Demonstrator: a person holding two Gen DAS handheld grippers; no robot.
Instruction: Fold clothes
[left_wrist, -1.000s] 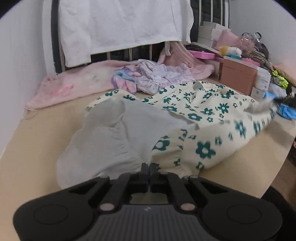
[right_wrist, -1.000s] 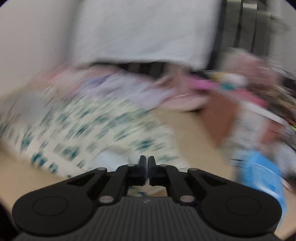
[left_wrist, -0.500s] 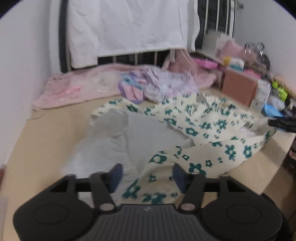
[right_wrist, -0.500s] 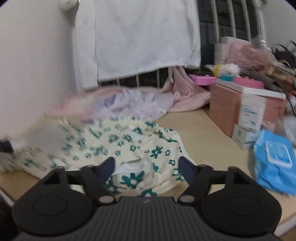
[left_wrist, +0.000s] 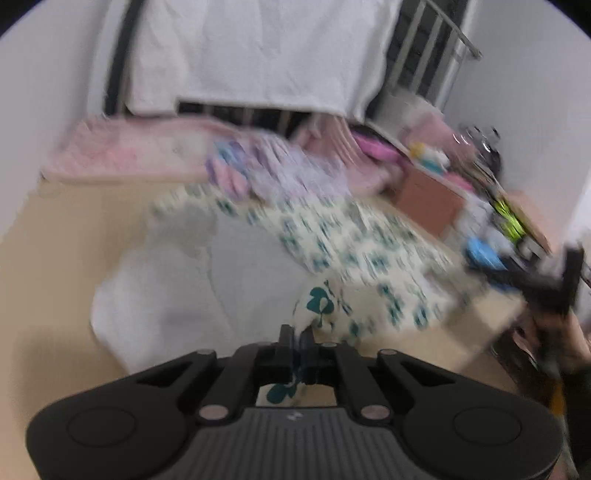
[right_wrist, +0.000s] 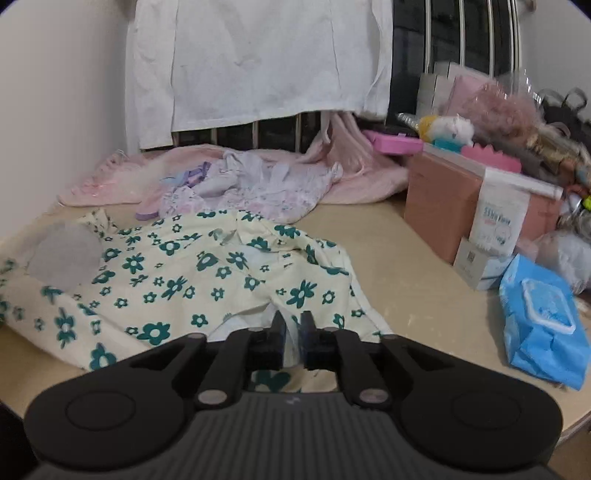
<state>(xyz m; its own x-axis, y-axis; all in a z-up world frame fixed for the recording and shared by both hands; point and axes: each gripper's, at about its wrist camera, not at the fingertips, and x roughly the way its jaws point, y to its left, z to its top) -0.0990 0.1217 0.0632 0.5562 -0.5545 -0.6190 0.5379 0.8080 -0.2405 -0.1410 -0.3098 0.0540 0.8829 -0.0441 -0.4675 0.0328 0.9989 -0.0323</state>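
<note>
Left wrist view is motion-blurred; detail beyond the fingers is soft. Left gripper (left_wrist: 296, 338): jaws closing, nearly together, with a fold of the floral garment (left_wrist: 343, 251) pinched between them and pulled up off the tan tabletop (left_wrist: 66, 236). A pale grey garment (left_wrist: 177, 280) lies partly under the floral one; its near edge is cut off by the gripper body.

Right gripper (right_wrist: 291, 332): jaws closing, a narrow gap left, with the floral garment's (right_wrist: 192, 273) near hem between the pads; whether they press the cloth cannot be told. In the left view this gripper (left_wrist: 546, 284) is a dark smear at the right edge.

Behind: crumpled lilac clothes (right_wrist: 255, 184) on a pink blanket (right_wrist: 110, 177), white cloth (right_wrist: 258, 59) hanging over the bars. A blue wipes pack (right_wrist: 543, 317) lies right, beside a pink box (right_wrist: 443, 206); the clutter beyond is unreadable.
</note>
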